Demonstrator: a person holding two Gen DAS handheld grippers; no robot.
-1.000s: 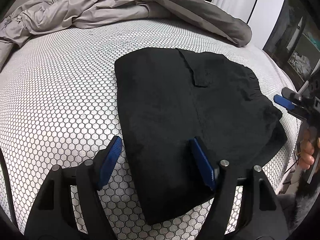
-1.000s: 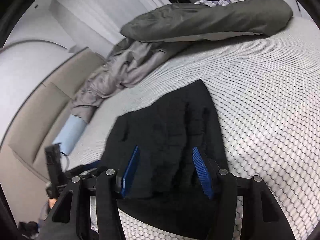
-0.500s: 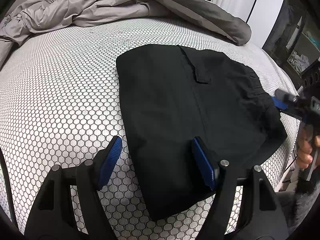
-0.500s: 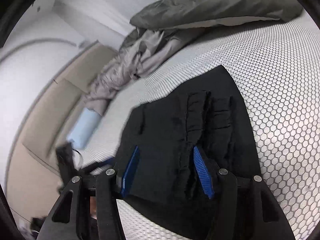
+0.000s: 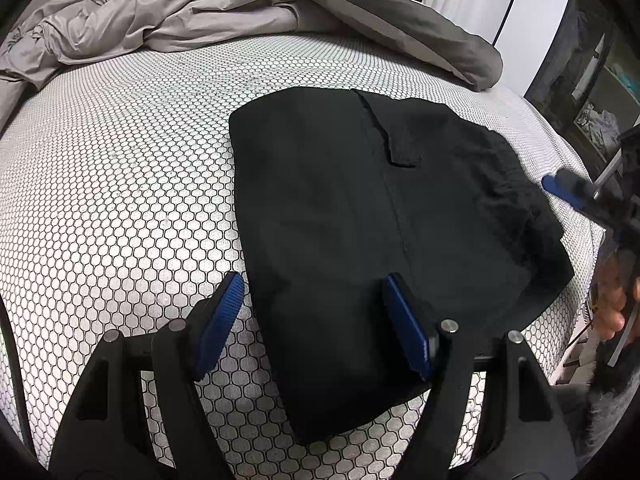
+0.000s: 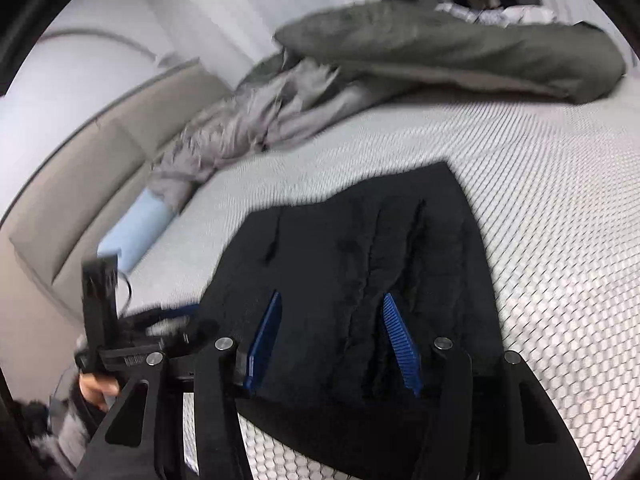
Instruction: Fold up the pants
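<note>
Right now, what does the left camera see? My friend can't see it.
Folded black pants lie flat on a honeycomb-patterned bed. The open left gripper hovers over their near edge. A rumpled grey duvet sits behind.

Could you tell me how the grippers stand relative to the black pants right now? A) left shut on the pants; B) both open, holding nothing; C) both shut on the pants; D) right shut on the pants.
B: the left gripper and right gripper both show spread blue fingers above the flat pants, pinching no cloth.
</note>
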